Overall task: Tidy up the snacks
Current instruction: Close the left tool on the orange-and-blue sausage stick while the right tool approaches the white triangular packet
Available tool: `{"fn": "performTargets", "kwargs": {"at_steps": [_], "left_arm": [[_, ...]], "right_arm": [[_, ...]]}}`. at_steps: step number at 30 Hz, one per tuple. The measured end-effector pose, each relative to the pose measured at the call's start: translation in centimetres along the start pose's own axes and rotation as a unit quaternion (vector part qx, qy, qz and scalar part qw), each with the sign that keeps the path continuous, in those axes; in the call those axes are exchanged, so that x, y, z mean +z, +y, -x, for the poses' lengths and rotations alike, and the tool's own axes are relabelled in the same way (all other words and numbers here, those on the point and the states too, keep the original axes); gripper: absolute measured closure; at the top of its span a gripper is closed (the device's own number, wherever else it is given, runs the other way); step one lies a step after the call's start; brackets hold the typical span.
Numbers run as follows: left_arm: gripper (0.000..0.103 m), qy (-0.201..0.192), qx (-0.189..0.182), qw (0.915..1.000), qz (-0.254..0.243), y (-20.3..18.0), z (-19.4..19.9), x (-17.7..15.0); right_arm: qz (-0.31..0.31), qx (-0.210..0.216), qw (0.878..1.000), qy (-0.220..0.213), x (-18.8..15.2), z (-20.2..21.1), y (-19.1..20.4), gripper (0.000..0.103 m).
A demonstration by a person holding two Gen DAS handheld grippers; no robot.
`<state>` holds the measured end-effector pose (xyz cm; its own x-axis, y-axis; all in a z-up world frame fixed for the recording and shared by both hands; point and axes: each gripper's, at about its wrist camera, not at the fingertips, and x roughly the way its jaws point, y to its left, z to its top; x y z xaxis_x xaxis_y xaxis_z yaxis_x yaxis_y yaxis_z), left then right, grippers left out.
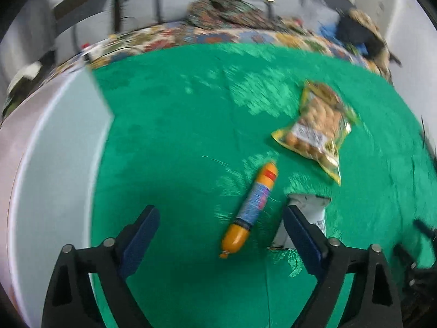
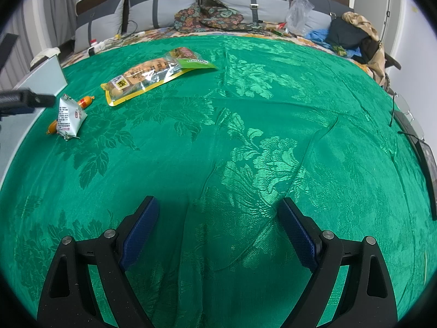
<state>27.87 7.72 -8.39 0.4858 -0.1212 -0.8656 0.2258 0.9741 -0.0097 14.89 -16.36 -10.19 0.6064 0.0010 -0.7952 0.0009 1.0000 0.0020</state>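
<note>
Two grippers hang over the green-covered bed [image 2: 245, 142], both with jaws wide and holding nothing. The right gripper [image 2: 218, 218] is over bare cloth. Toward the bed's left edge, the left gripper [image 1: 221, 227] is above an orange sausage stick [image 1: 250, 210], with a small white packet [image 1: 308, 213] just beside it. Farther on lies a yellow-edged snack bag [image 1: 316, 128], and a pale box [image 1: 54, 164] stands at the left edge.

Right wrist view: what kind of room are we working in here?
Most likely a bedroom: a green floral bedspread covers a wide bed, a padded headboard runs behind it, and clothes lie piled at the far side.
</note>
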Motion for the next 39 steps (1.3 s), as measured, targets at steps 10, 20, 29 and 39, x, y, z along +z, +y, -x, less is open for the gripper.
{"fn": "performTargets", "kwargs": {"at_steps": [10,20,29,39], "left_arm": [[0.088,0.012,0.000,0.9998,-0.018,-1.3,-1.4,-0.6],[0.088,0.019,-0.023,0.9987,0.041,-1.6,4.0,-9.5],[0.027,-0.016,0.000,0.9982,0.058,-1.5,4.9,-12.7],[0.001,-0.044,0.043,0.9957,0.069,-0.9,4.2,-13.3]], "right_arm": [[0.000,0.000,1.000,0.000,0.0,0.0,0.0,0.011],[0.000,0.001,1.000,0.000,0.0,0.0,-0.1,0.011],[-0.001,0.001,1.000,0.000,0.0,0.0,-0.1,0.011],[-0.001,0.001,1.000,0.000,0.0,0.0,-0.1,0.011]]}}
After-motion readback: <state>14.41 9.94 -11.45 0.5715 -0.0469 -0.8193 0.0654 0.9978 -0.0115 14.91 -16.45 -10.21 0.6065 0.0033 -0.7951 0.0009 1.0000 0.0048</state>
